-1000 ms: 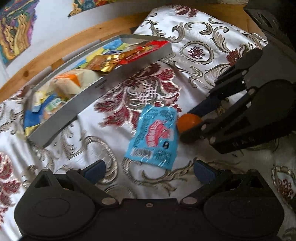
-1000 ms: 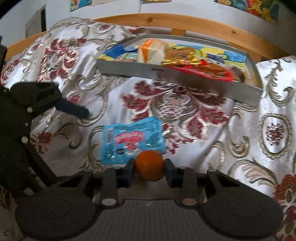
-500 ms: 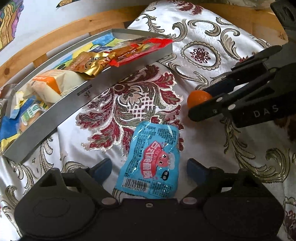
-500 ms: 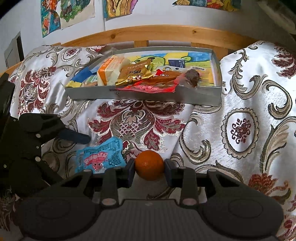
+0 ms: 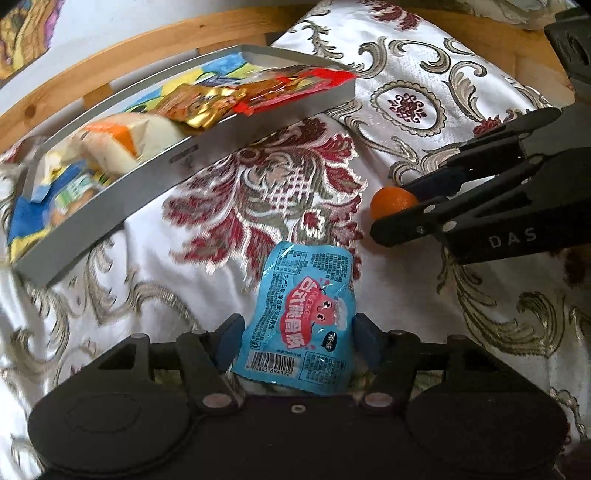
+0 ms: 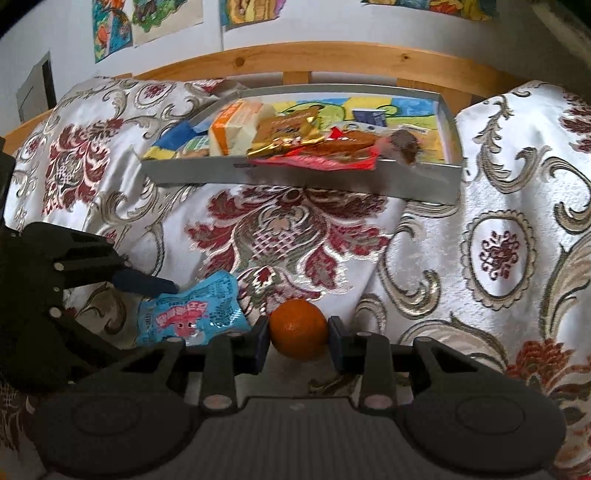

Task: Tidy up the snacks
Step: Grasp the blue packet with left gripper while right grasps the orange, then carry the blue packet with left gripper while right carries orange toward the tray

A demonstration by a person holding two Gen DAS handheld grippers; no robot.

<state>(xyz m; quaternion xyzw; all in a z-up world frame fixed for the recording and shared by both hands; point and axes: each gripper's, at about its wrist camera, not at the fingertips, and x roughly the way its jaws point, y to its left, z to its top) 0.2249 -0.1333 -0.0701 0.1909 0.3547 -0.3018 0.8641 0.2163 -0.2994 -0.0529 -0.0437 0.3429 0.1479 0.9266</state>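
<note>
Snacks sit half sorted on the brocade cloth (image 6: pixel 498 192), and both grippers are busy! Left gripper (image 5: pixel 295 343) has its blue pads on either side of the blue snack packet (image 5: pixel 306 325), barcode end nearest the camera; pads sit right at the packet's edges, pressing on it as far as the left wrist view shows. Right gripper (image 6: pixel 297 334) has its fingers clamped on a small orange fruit (image 6: pixel 297 328), pads touching both sides, just beside that packet, the packet on its left. Far edge of the cloth, by the wooden rail (image 6: pixel 332 59): the grey tray (image 6: pixel 295 177), tilted on the folds and already loaded with an orange-and-cream pack (image 6: pixel 236 125), a gold wrapper (image 6: pixel 291 136), a red wrapper (image 6: pixel 325 160) over its near wall, and blue packs (image 6: pixel 177 138) at its left end. Colourful drawings (image 6: pixel 144 18) hang on the wall behind.
</note>
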